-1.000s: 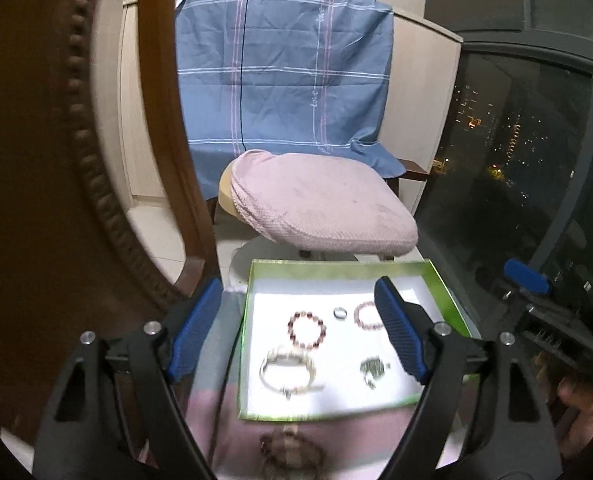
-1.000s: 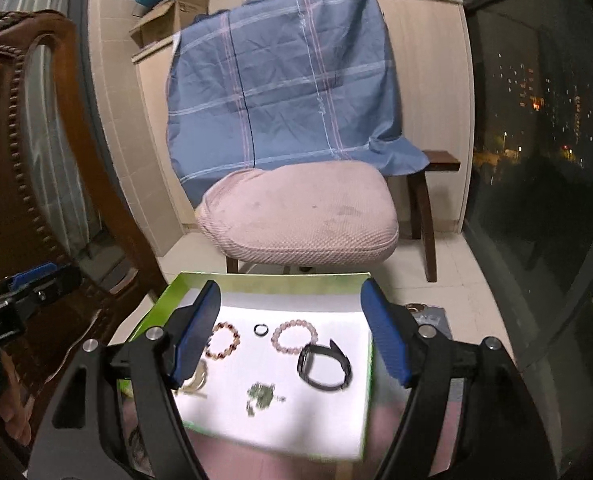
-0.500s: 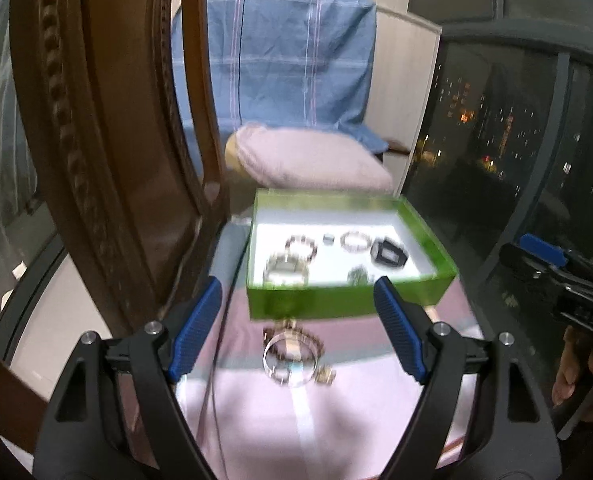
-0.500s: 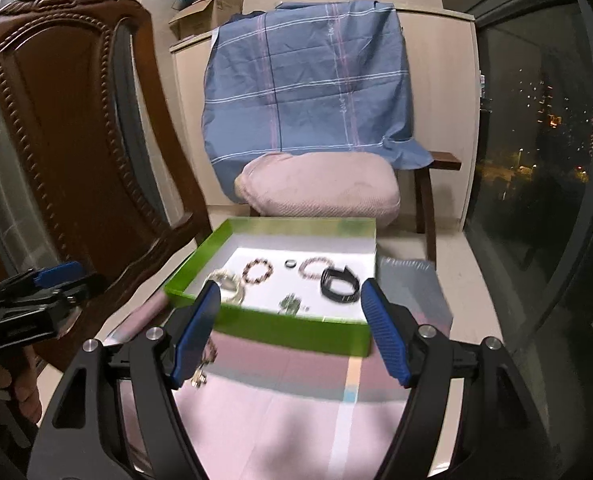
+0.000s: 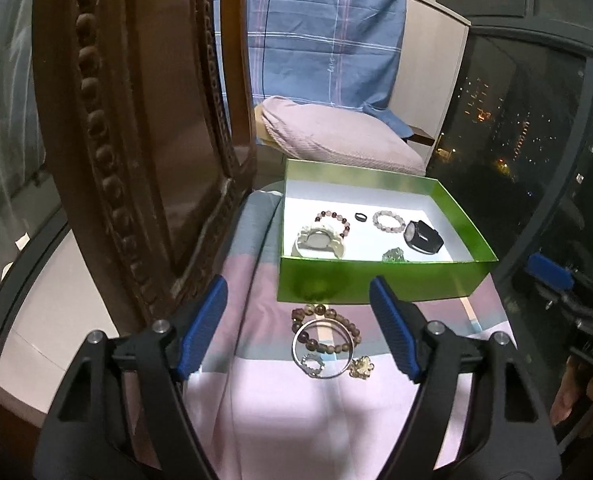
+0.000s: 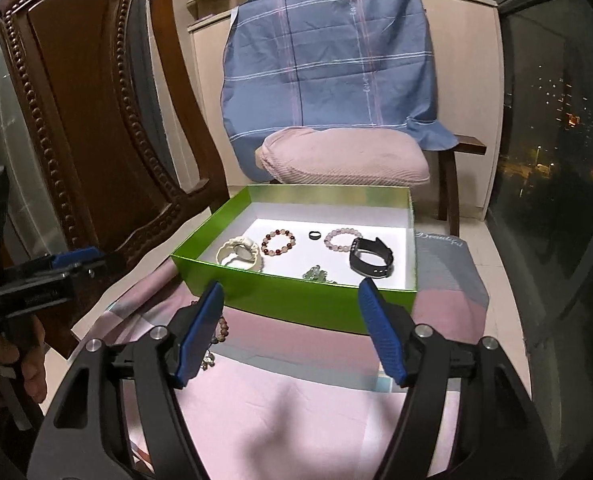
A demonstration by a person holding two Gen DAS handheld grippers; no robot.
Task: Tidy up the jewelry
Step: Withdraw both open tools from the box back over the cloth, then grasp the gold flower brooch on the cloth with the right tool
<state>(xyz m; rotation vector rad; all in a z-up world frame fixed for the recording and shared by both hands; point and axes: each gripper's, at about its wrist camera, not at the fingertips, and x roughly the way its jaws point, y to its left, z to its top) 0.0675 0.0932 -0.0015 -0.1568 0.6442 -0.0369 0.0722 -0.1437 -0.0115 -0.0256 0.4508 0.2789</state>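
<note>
A green box [image 5: 380,282] [image 6: 296,298] stands on the pink cloth. Inside lie a cream watch [image 5: 318,242] [image 6: 240,255], a red-and-white bead bracelet [image 5: 334,220] [image 6: 278,240], a small dark ring [image 5: 361,216] [image 6: 314,235], a pale pink bead bracelet [image 5: 388,221] [image 6: 340,240], a black watch [image 5: 422,237] [image 6: 370,258] and a green trinket [image 5: 394,256] [image 6: 316,272]. In front of the box lie a brown bead bracelet [image 5: 326,330], a silver bangle [image 5: 322,348] and a gold charm [image 5: 361,367]. My left gripper [image 5: 298,328] is open above these. My right gripper [image 6: 290,332] is open and empty before the box.
A carved wooden chair back [image 5: 136,120] [image 6: 92,128] stands close on the left. Behind the box is a chair with a pink cushion [image 6: 342,156] and a blue plaid cloth [image 6: 328,60]. A dark window [image 5: 536,140] is on the right.
Both grippers have drawn back and lowered from over the box. The loose jewelry in front of the box now lies between my left fingers. Both stay open.
</note>
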